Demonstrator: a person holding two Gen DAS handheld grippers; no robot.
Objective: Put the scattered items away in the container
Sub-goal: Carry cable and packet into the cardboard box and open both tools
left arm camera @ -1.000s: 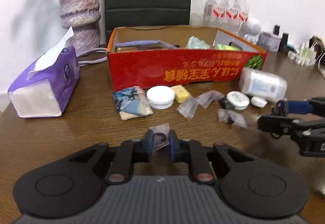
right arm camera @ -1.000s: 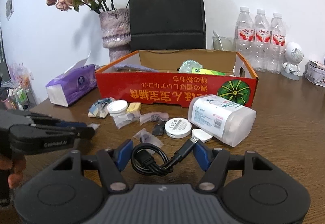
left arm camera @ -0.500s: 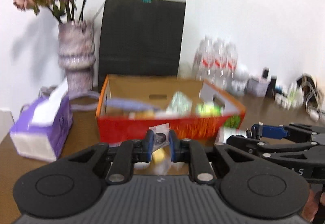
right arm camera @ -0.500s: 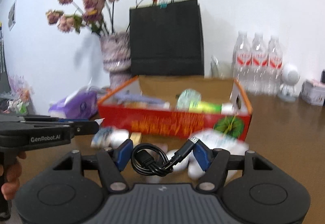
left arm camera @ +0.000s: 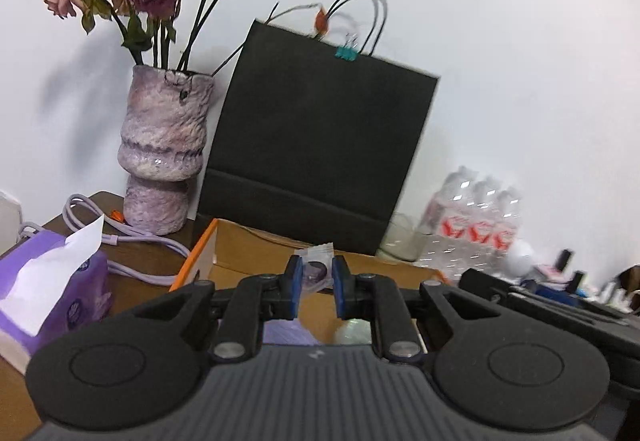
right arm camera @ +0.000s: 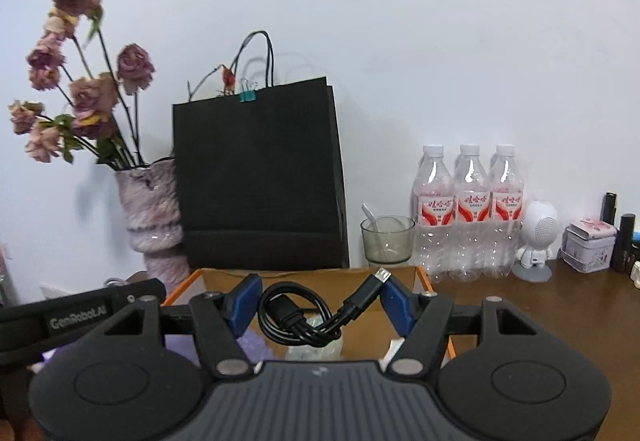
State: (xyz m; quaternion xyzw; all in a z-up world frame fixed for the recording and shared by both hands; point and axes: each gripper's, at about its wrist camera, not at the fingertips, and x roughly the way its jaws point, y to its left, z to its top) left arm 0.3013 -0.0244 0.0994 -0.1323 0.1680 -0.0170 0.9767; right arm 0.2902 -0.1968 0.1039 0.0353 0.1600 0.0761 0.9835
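Note:
My left gripper (left arm camera: pixel 316 283) is shut on a small clear plastic bag (left arm camera: pixel 316 267) with a dark round item inside, held above the open cardboard box (left arm camera: pixel 248 241). My right gripper (right arm camera: pixel 320 307) is shut on a coiled black USB cable (right arm camera: pixel 304 321), also above the box (right arm camera: pixel 424 275). A purple item (right arm camera: pixel 252 343) and a pale green packet (right arm camera: pixel 320 349) lie inside the box. The scattered items on the table are hidden below both views. The right gripper's body (left arm camera: pixel 560 305) shows at the right of the left wrist view; the left gripper's body (right arm camera: pixel 76 315) shows at the left of the right wrist view.
A black paper bag (right arm camera: pixel 260 185) stands behind the box. A vase of dried roses (left arm camera: pixel 164 153) is at the back left, a purple tissue pack (left arm camera: pixel 52 281) at the left. A glass (right arm camera: pixel 387 239), three water bottles (right arm camera: pixel 468 209), a white figurine (right arm camera: pixel 536 241) and a tin (right arm camera: pixel 590 245) stand at the right.
Both grippers have risen from the table and moved forward over the box, each still holding its item. The table items have dropped out of view.

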